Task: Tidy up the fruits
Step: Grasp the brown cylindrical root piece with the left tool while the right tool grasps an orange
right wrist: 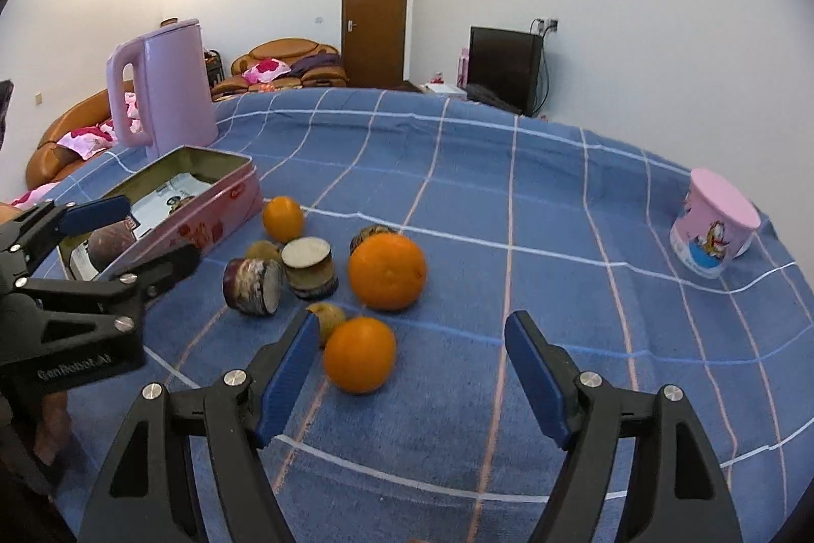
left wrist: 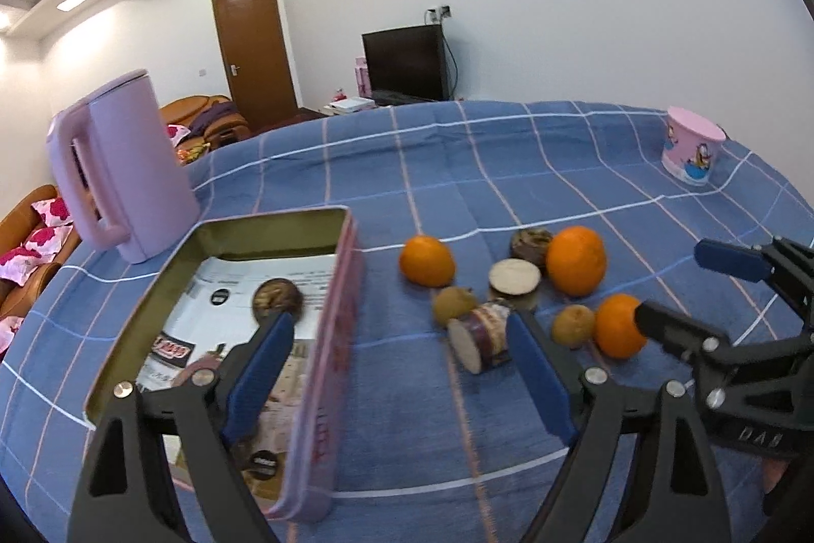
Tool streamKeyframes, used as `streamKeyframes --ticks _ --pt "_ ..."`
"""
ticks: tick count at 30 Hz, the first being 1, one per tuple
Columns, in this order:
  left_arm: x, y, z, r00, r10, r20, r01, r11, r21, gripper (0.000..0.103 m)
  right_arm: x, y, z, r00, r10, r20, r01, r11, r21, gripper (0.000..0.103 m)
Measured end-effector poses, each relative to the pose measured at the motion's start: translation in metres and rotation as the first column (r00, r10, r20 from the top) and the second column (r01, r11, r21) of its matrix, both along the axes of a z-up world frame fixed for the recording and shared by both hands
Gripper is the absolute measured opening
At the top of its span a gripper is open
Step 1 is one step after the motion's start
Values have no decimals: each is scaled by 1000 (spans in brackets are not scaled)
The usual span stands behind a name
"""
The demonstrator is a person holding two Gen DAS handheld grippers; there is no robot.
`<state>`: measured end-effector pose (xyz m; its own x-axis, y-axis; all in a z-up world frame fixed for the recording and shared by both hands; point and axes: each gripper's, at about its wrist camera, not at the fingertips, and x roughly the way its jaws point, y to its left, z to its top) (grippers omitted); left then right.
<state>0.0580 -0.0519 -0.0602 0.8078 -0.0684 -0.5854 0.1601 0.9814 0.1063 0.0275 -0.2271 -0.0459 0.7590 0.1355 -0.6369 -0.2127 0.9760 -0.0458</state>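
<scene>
- Fruits: three round oranges, nearest one (right wrist: 359, 354) lower centre of the right wrist view, largest (right wrist: 386, 270) above it, third (right wrist: 283, 218) by the tin; small brownish fruits and cut purple-skinned chunks (right wrist: 253, 286) clustered between them on the blue checked cloth surface (right wrist: 559, 288).
- Pink rectangular metal tin (right wrist: 213, 217), left of frame, open, paper-lined; one dark round fruit (left wrist: 277, 298) inside already.
- Left hand-held gripper (left wrist: 402, 370): jaws wide, nothing held, straddling the tin's near wall.
- Right hand-held gripper (right wrist: 407, 370): jaws wide, empty, nearest orange just inside its left pad.
- Risks, my read: orange rolls off when a pad nudges it; cluster is tight, closing may knock the neighbouring brown fruit (right wrist: 330, 316); left finger could snag the tin wall and drag it.
- Lilac kettle (right wrist: 168, 85) and pink cartoon cup (right wrist: 712, 232) well apart, no issue.
</scene>
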Motion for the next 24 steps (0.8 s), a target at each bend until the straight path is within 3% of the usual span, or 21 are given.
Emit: streamKeyframes --ticks 8,13,17,20,22,24 --pt "10 -10 -9 999 -20 -47 20 1000 0 85 12 7 -12 996 45 -78 -44 999 17 76" --pt "16 -12 -13 995 -49 -90 47 999 -19 77 21 8 -18 990 49 -131 -46 999 23 65" --pt "17 -14 -15 993 -59 -99 58 998 -15 71 25 9 -23 984 61 -167 -57 998 29 64" --pt "15 -15 -15 993 -66 -100 65 998 -18 71 27 12 -26 980 73 -183 -72 997 16 54" --pt "15 -17 -15 993 -68 -100 67 998 -14 71 27 14 -27 977 93 -192 -91 996 21 38" --pt "15 -17 -15 992 -73 -101 72 997 -16 71 25 13 -26 978 94 -186 -91 996 25 38"
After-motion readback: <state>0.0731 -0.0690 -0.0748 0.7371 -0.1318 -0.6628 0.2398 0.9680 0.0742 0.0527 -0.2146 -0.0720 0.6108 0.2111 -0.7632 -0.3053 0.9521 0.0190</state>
